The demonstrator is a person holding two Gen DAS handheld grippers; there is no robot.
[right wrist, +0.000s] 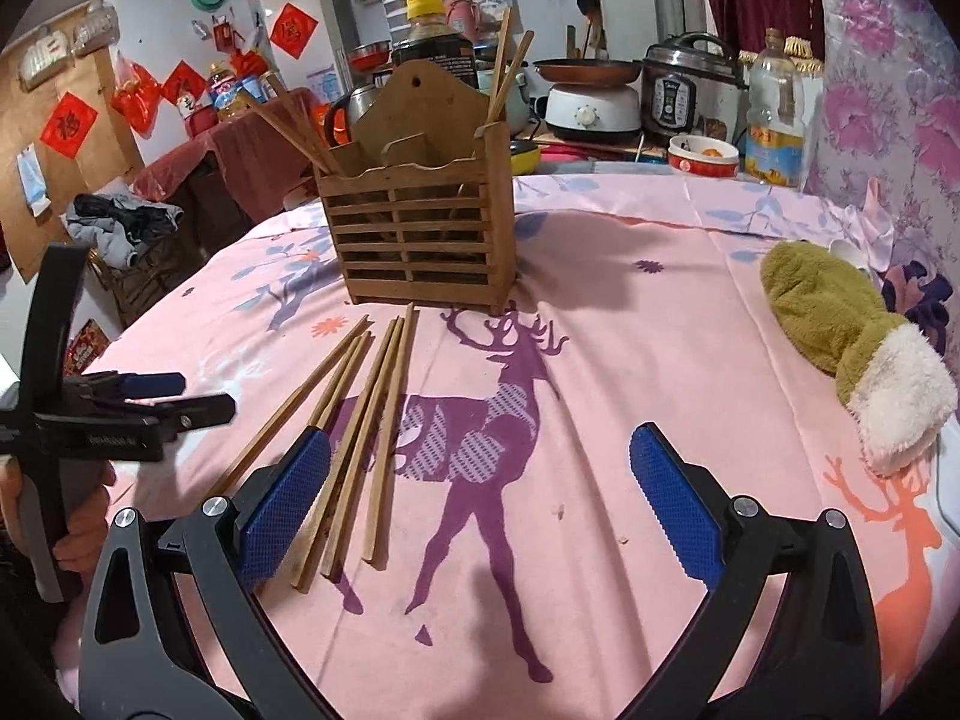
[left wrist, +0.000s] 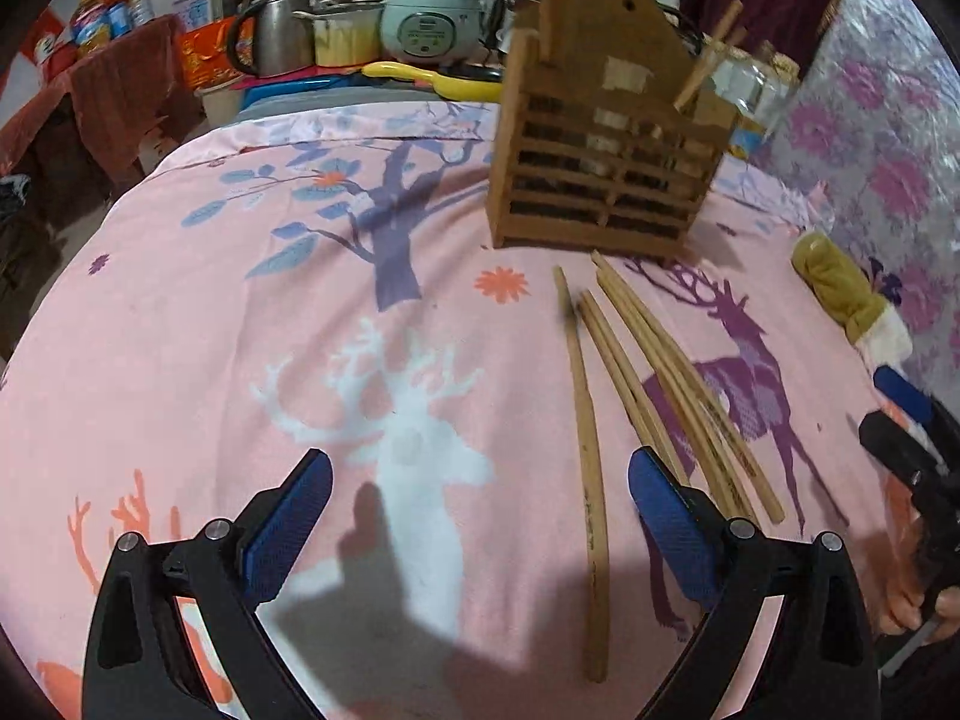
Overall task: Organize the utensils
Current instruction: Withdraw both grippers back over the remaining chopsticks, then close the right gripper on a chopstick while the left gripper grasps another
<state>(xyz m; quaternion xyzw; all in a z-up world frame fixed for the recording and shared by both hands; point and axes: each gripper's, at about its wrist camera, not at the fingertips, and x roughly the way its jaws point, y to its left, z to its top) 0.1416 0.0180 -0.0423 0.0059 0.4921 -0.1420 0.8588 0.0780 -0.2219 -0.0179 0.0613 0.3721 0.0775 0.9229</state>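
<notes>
A slatted wooden chopstick holder (left wrist: 606,162) (right wrist: 420,228) stands upright on the pink deer-print cloth, with a few chopsticks (right wrist: 504,60) leaning inside it. Several loose wooden chopsticks (left wrist: 660,384) (right wrist: 360,420) lie side by side on the cloth in front of it. One of them (left wrist: 588,468) lies a little apart on the left. My left gripper (left wrist: 480,468) hovers open over the cloth, and that single chopstick runs under the gap near its right finger. My right gripper (right wrist: 480,450) is open with nothing between its pads; its left finger (right wrist: 288,498) overlaps the chopsticks' near ends.
A green-and-white plush mitten (right wrist: 840,324) (left wrist: 840,294) lies on the cloth at the right. Kettle, rice cooker (left wrist: 432,18), pressure cooker (right wrist: 690,84), oil bottle (right wrist: 774,114) and a bowl crowd the table's far edge. Each gripper shows in the other's view, held by a hand (right wrist: 78,516).
</notes>
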